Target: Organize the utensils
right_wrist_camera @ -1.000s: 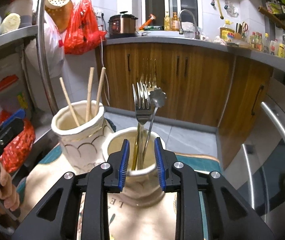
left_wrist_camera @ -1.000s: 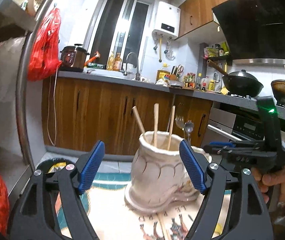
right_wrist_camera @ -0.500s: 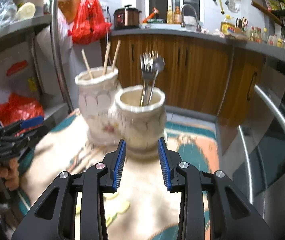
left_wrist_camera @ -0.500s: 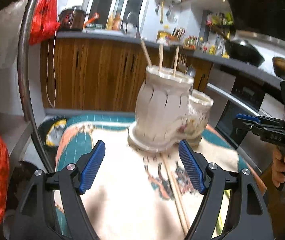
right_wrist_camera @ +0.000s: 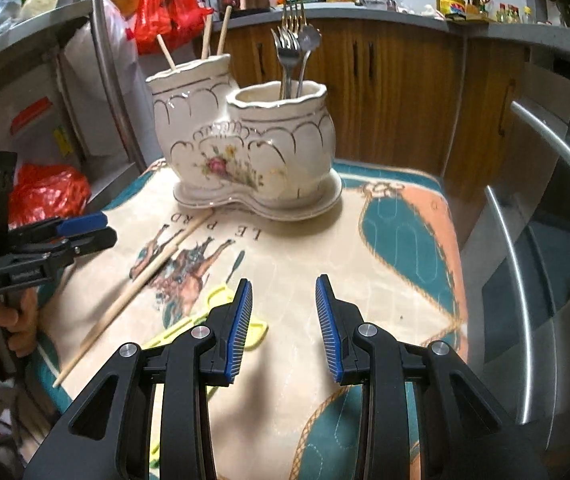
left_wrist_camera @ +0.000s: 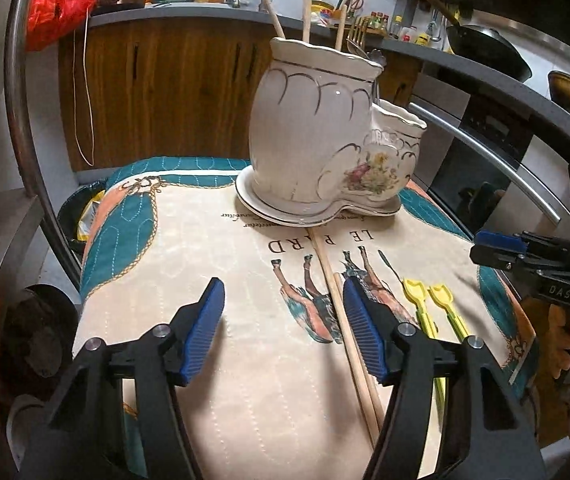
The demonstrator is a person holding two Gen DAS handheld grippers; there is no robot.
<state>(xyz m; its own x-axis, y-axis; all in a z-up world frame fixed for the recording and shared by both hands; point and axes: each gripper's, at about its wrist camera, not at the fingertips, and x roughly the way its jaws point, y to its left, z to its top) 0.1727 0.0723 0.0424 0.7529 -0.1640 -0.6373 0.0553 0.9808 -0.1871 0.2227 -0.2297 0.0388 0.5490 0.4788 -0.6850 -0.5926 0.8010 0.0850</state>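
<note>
Nothing sits between the closing jaws of the left gripper (left_wrist_camera: 283, 322), tilted down over the printed cloth (left_wrist_camera: 213, 272); its right finger hides part of two wooden chopsticks (left_wrist_camera: 339, 312). The right gripper (right_wrist_camera: 283, 322), parted and empty, partly covers yellow plastic utensils (right_wrist_camera: 221, 294). Behind stands the ceramic holder (right_wrist_camera: 253, 148).

Right gripper (right_wrist_camera: 283, 320): jaws apart, nothing between them, above the printed cloth (right_wrist_camera: 365, 240). Ceramic holder (right_wrist_camera: 253, 148) ahead contains forks (right_wrist_camera: 289, 46); chopsticks (right_wrist_camera: 145, 276) lie left.
</note>
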